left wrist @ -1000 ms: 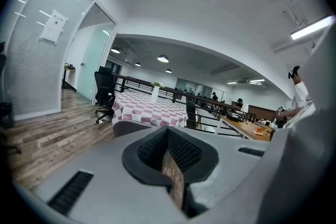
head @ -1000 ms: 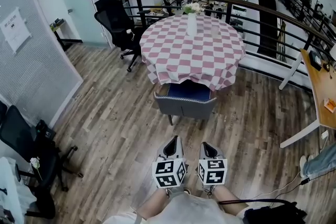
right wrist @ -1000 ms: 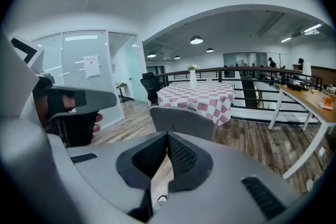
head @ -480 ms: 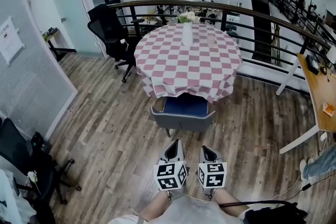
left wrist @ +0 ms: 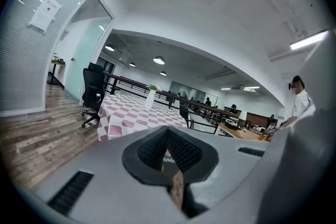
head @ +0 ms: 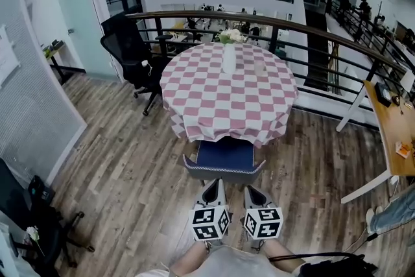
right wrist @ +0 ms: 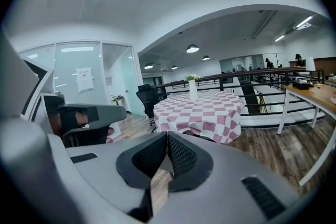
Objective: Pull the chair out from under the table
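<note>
So basically nothing of the actual job is done yet. The chair [head: 224, 162], grey shell with a blue seat, is tucked in at the near side of the round table [head: 220, 107]. Its seat sits partly under the hanging edge of the pink-and-white checked cloth, and its back faces the person.

Both tools are held out side by side just short of that chair back. From the head view the tips look close to its top rim, but I can't see any contact. The left gripper [head: 213, 186] has its fingers closed right up against each other with nothing in them. Same for the right gripper [head: 254, 190]: pads pressed together, empty. Looking along each one, you just get the table with the white vase [head: 229, 58] on it further off, and no chair edge between the pads.

My read is that this is the approach stage. What's left is pretty much everything:
- open the fingers
- get them onto the top of the chair back
- clamp down
- drag the chair back toward the person until the seat is clear of the cloth

The floor behind looks free enough for that, though the cloth could snag on the seat
</note>
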A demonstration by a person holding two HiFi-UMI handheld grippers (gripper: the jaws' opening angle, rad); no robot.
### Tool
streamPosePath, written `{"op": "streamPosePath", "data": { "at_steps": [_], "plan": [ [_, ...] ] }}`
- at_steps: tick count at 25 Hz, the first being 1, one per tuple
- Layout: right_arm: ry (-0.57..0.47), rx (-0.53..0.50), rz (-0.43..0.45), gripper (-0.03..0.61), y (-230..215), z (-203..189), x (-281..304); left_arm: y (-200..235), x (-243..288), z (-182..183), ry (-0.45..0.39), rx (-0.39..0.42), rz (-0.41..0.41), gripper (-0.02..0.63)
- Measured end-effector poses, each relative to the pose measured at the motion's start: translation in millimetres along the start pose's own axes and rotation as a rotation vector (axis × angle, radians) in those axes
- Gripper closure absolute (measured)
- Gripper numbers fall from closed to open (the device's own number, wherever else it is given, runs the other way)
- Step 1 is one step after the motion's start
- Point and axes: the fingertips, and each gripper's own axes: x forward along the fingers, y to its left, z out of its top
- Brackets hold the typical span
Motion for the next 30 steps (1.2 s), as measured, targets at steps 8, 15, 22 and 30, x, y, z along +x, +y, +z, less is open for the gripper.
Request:
{"op": "streamPosePath", "data": {
  "at_steps": [8,15,22,30],
  "plan": [
    [-0.002,0.019,-0.039,0.558,-4.8,19.0,51.0,18.9,47.1,11.7,0.037,-0.002,-0.065,0.611],
    [0.013,0.029,-0.07,0.558,-7.0,25.0,84.1,45.0,76.2,13.4,0.075,-0.004,-0.083,0.611],
    [0.017,0.04,-0.09,0.558,-17.9,26.6,91.5,51.7,92.8,9.2,0.101,-0.015,-0.086,0.611],
    [0.065,0.048,-0.011,0.56,-29.4,20.2,103.4,53.7,104.0,0.7,0.121,-0.034,-0.007,0.611]
  ]
}}
